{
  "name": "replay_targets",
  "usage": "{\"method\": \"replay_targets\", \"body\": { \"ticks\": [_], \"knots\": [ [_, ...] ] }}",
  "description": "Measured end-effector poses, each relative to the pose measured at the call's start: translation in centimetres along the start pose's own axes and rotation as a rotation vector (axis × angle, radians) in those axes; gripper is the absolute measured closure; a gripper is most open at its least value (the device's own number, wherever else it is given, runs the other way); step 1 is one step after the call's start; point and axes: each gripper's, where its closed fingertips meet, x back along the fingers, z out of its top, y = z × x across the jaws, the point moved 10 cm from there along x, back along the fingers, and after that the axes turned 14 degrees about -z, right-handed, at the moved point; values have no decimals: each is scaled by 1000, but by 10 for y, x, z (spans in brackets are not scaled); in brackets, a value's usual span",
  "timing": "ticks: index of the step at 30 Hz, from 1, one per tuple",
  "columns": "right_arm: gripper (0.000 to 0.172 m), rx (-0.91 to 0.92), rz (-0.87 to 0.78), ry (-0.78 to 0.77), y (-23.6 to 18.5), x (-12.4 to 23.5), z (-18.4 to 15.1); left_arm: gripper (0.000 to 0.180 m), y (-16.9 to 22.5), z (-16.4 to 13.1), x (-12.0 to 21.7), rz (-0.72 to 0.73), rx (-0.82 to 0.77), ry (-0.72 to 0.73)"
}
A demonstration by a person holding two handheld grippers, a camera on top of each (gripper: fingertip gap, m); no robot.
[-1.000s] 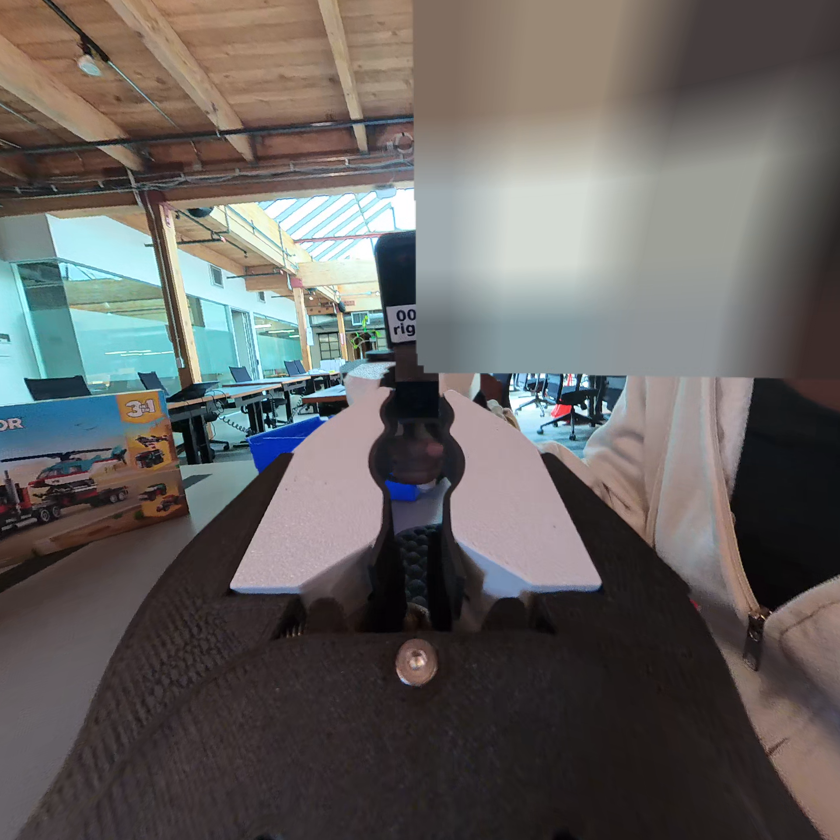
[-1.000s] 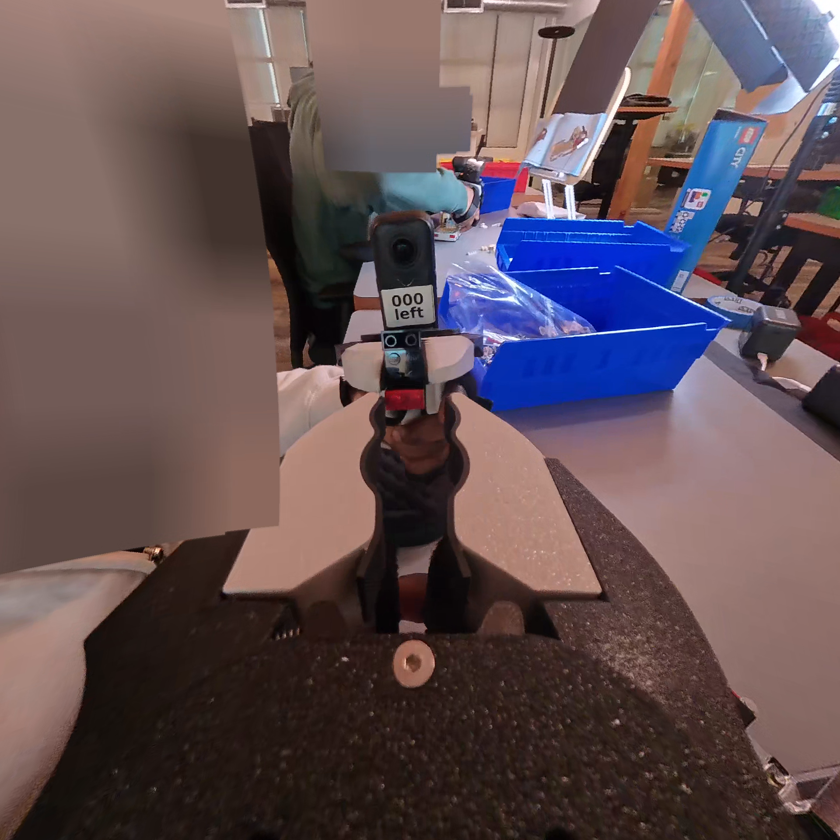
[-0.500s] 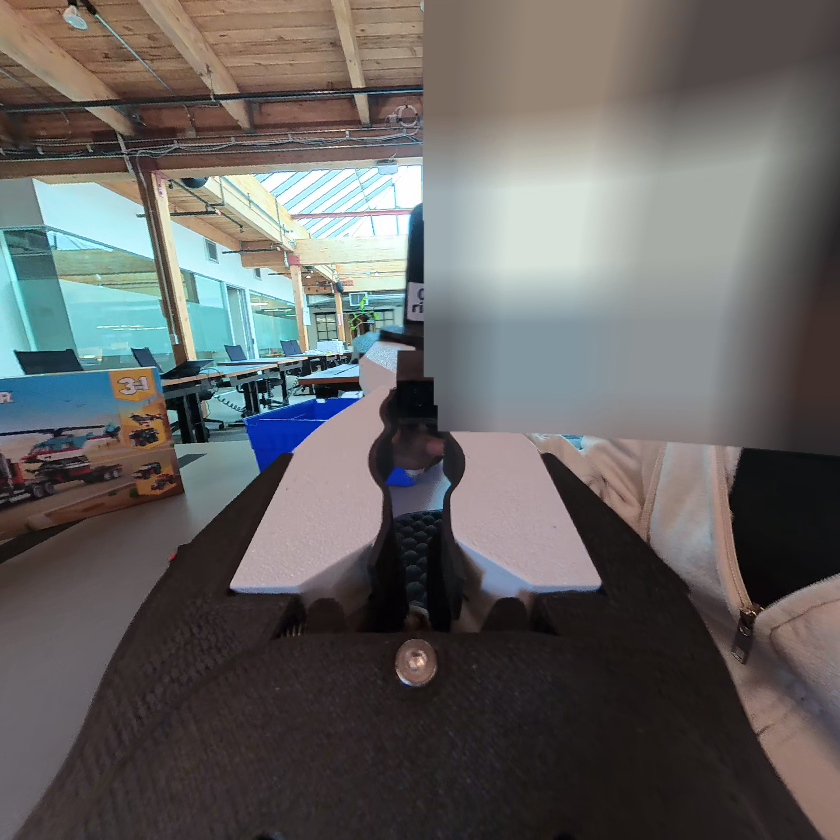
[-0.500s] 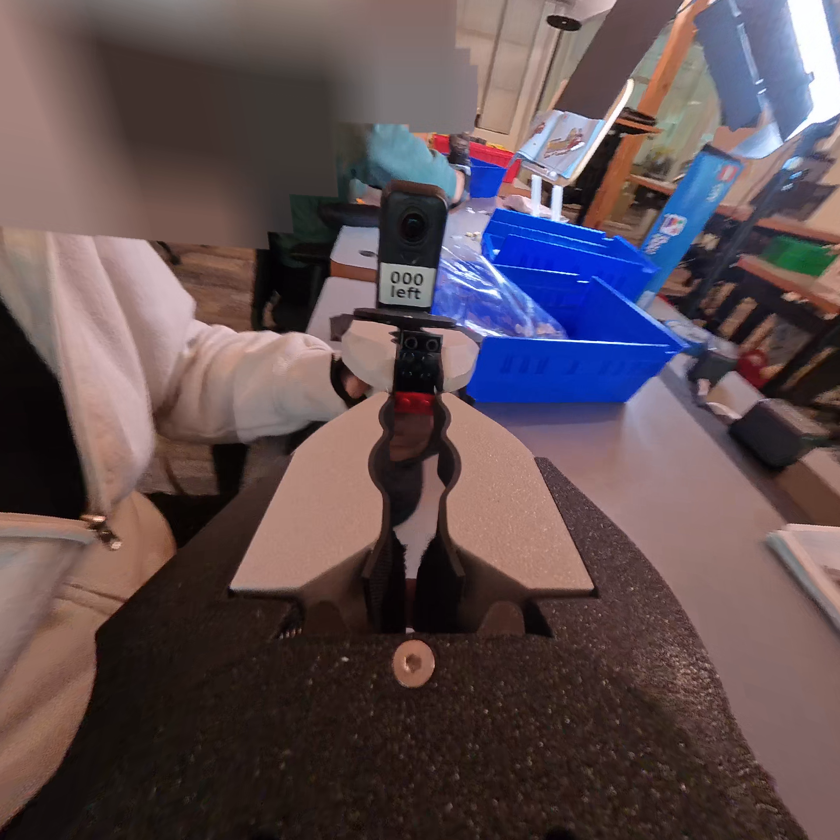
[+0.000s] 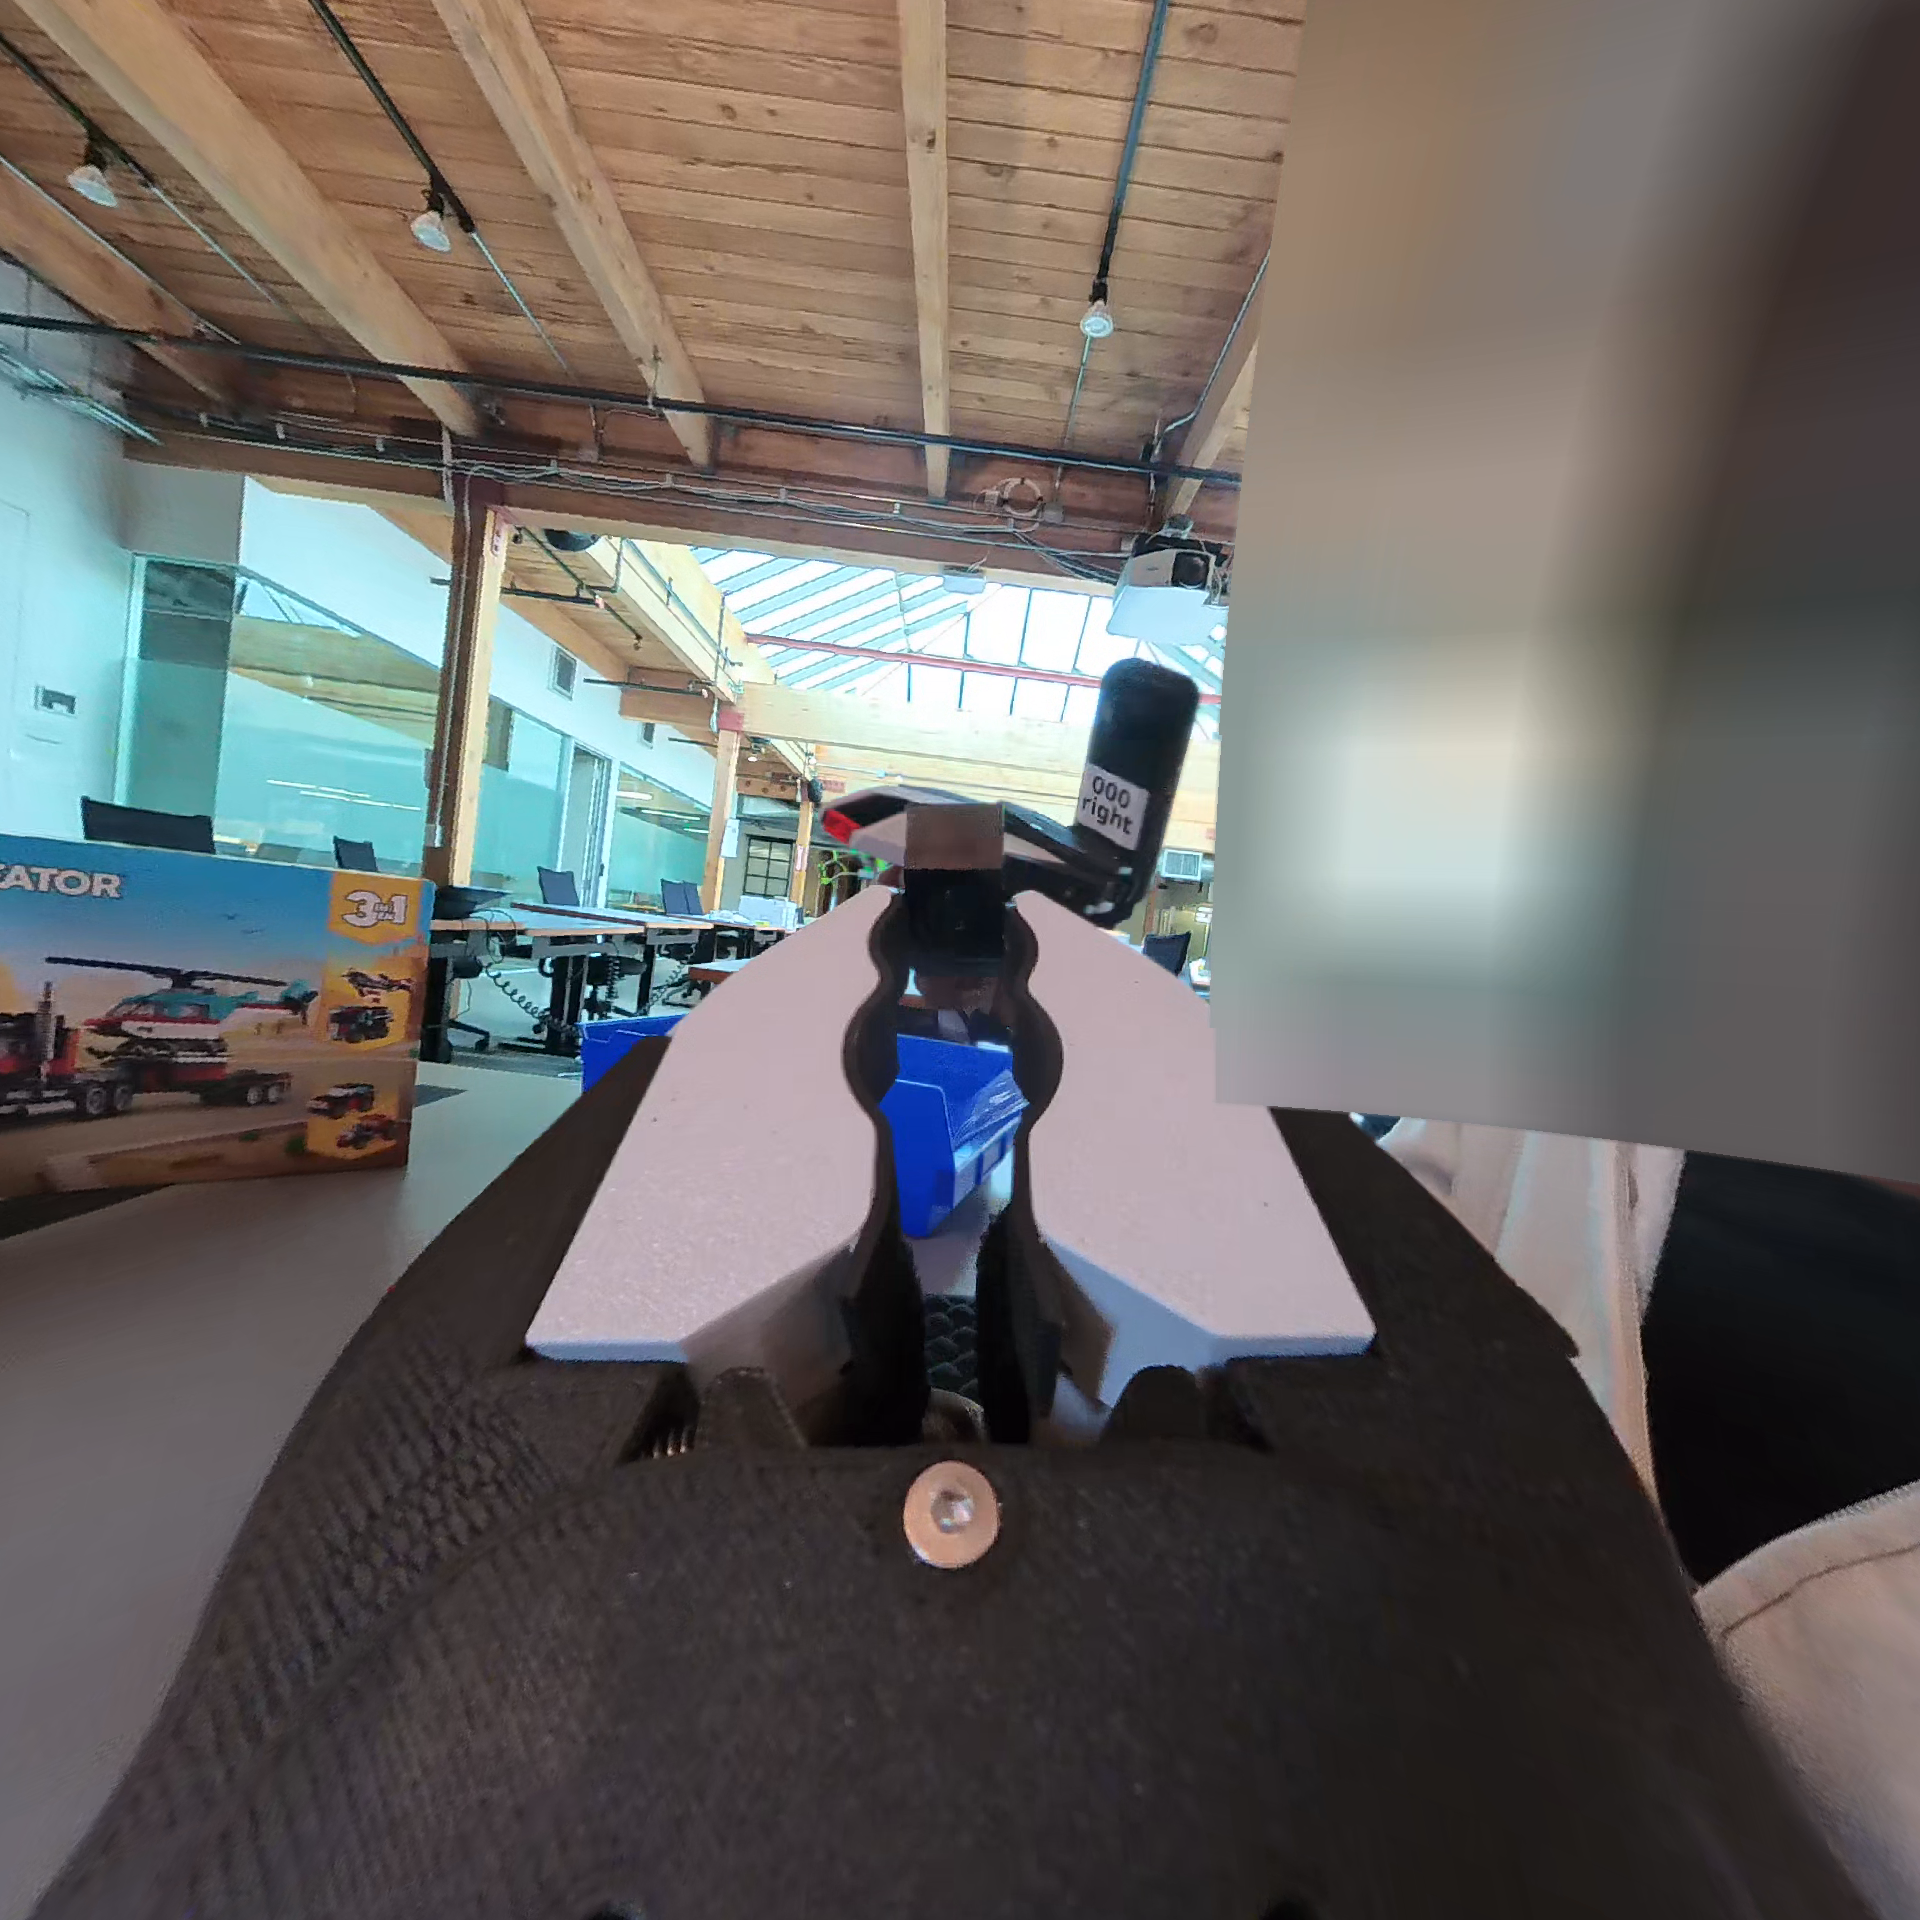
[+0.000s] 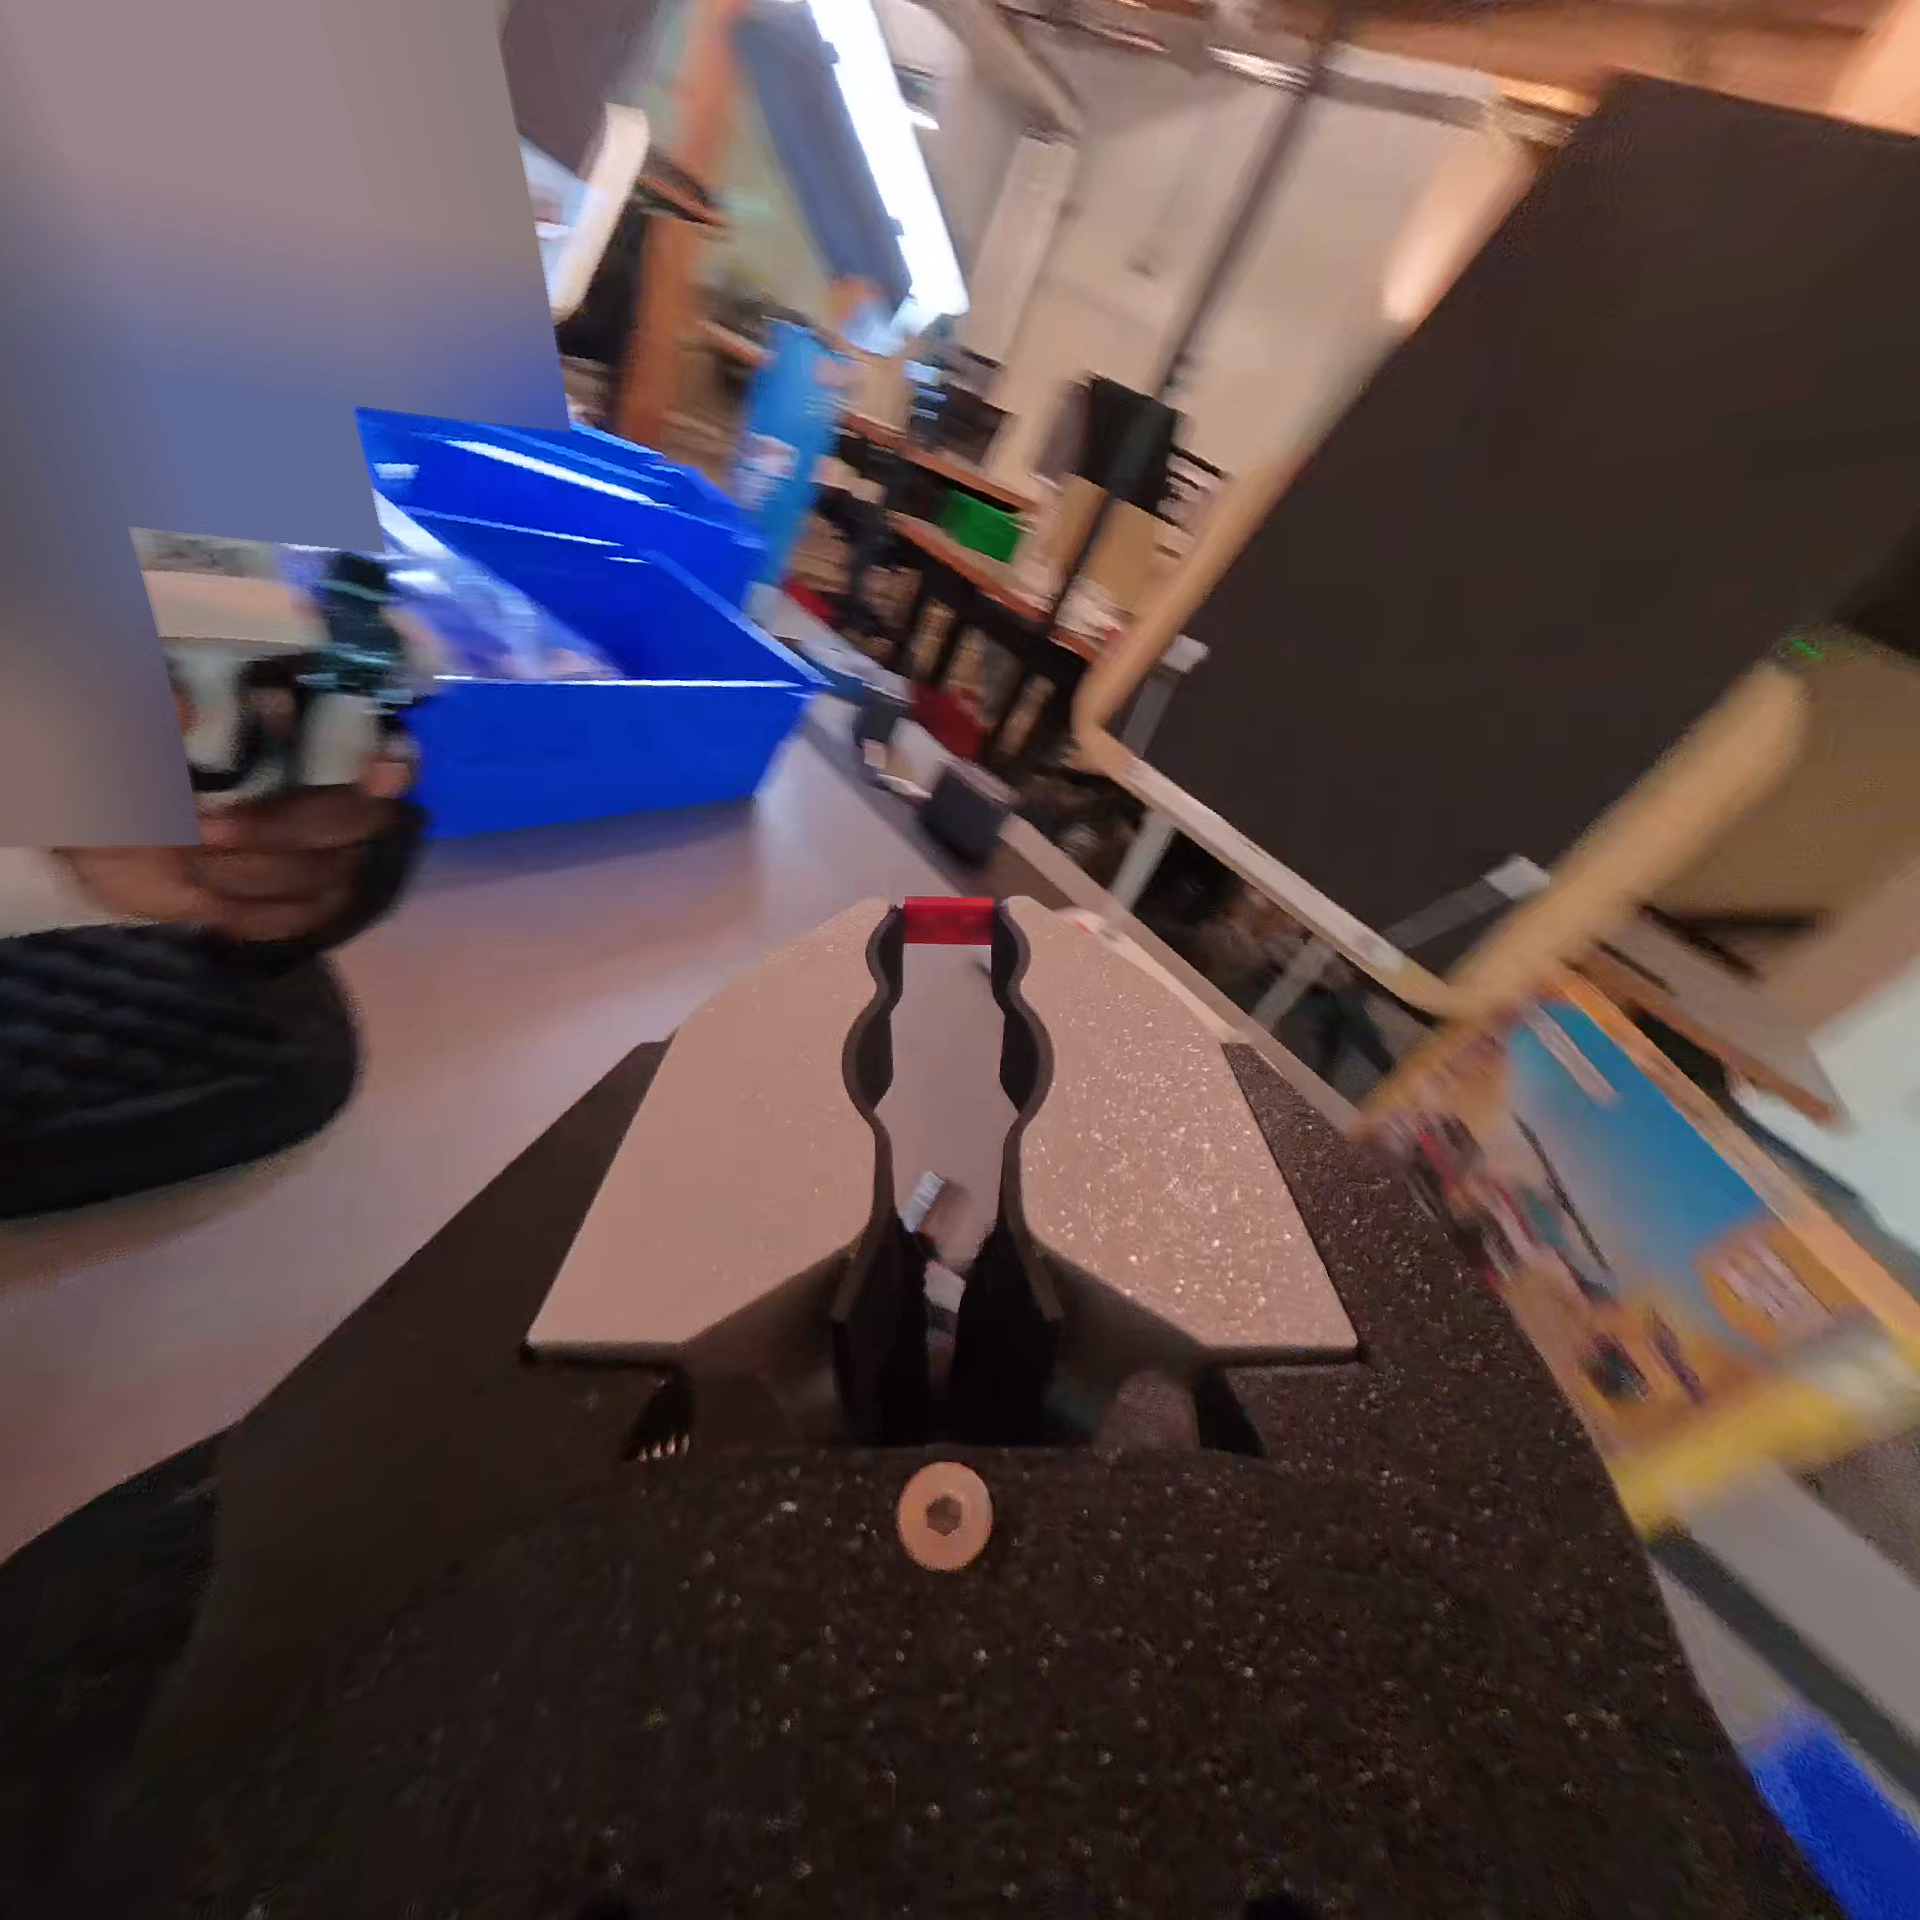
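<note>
Left gripper (image 5: 953, 914): fingers closed on a small black block (image 5: 953, 920), held at the tips above the grey counter (image 5: 208, 1299). Right gripper (image 6: 948, 923): fingers closed on a small red brick (image 6: 948, 922), pinched between both tips over the counter, apart from the left gripper. Blue bins (image 6: 582, 727) stand on the counter to the left of the right gripper; a colourful toy box (image 5: 197, 1018) stands on the counter left of the left gripper. The right wrist view is motion-blurred.
</note>
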Motion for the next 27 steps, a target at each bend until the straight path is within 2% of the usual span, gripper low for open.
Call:
{"method": "replay_targets", "body": {
  "ticks": [3,5,6,9,11,13,15,20,23,27],
  "knots": [
    [156,-25,-281,-137,48,30,-14,163,-1,-1,0,20,1,-6],
    [156,-70,-530,-262,72,59,-38,163,-2,-3,0,55,-18,-48],
    [156,-115,-627,-268,79,73,-57,163,-2,-4,-1,67,-32,-72],
    [156,-293,-693,-422,94,99,-110,163,-2,-5,-1,109,-84,-128],
    [156,-279,-786,-535,109,111,-121,164,-2,-6,-3,103,-100,-147],
    [156,-282,-787,-656,121,116,-123,164,-2,-8,-6,96,-90,-167],
    [156,-266,-774,-678,129,117,-116,164,-2,-9,-7,100,-101,-183],
    [156,-218,-638,-876,142,110,-102,164,0,-10,-7,104,-104,-196],
    [155,-232,-559,-1004,146,103,-115,164,0,-11,-7,116,-106,-204],
    [128,-164,-489,-1202,147,102,-135,164,-1,-12,-6,126,-99,-212]
  ]
}}
